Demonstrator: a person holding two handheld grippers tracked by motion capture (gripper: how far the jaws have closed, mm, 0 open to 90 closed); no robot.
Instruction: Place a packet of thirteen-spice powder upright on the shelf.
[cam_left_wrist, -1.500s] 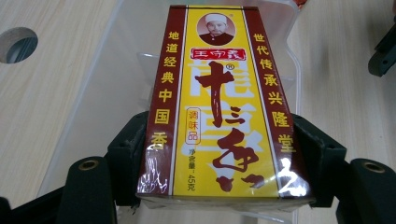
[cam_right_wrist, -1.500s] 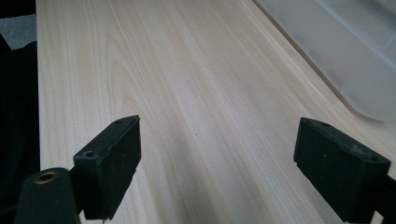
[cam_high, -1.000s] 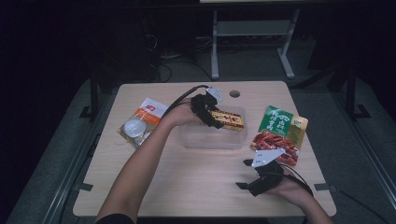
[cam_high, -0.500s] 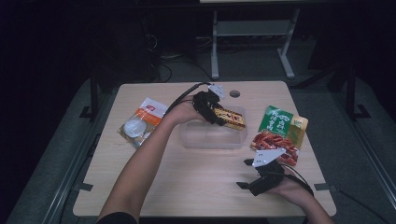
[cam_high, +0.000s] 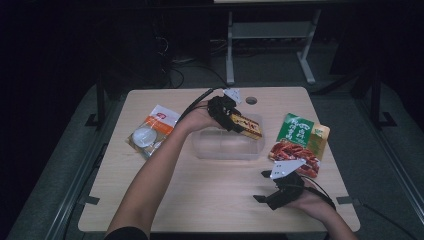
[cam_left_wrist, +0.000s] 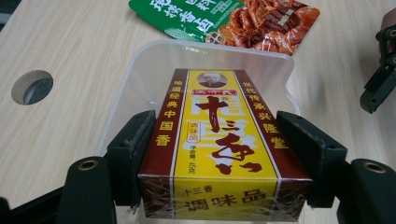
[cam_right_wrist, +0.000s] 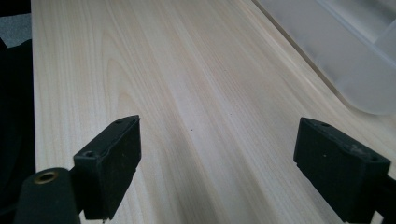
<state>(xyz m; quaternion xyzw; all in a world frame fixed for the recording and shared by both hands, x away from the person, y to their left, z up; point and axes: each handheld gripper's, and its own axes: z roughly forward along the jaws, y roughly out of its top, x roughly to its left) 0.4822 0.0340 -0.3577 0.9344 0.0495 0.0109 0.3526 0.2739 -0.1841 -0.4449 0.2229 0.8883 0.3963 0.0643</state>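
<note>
Since the earlier frames the left gripper (cam_left_wrist: 212, 154) has carried the yellow-and-maroon spice box (cam_left_wrist: 217, 149) a little further out over the clear plastic container (cam_high: 225, 147), tipping the box's far end downward. The box sits squarely between the fingers (cam_left_wrist: 133, 154), both pads pressed against its long maroon sides, so the grip is closed on it, just above the container's open mouth. It looks like a light, stiff carton in glossy film: the flat sides give a sure hold, though too hard a squeeze would likely dent it and the film may slide. The right gripper (cam_right_wrist: 217, 163) rests low over bare table (cam_right_wrist: 187, 93) with its fingers spread wide and nothing between them, the container's edge off beyond its far finger
</note>
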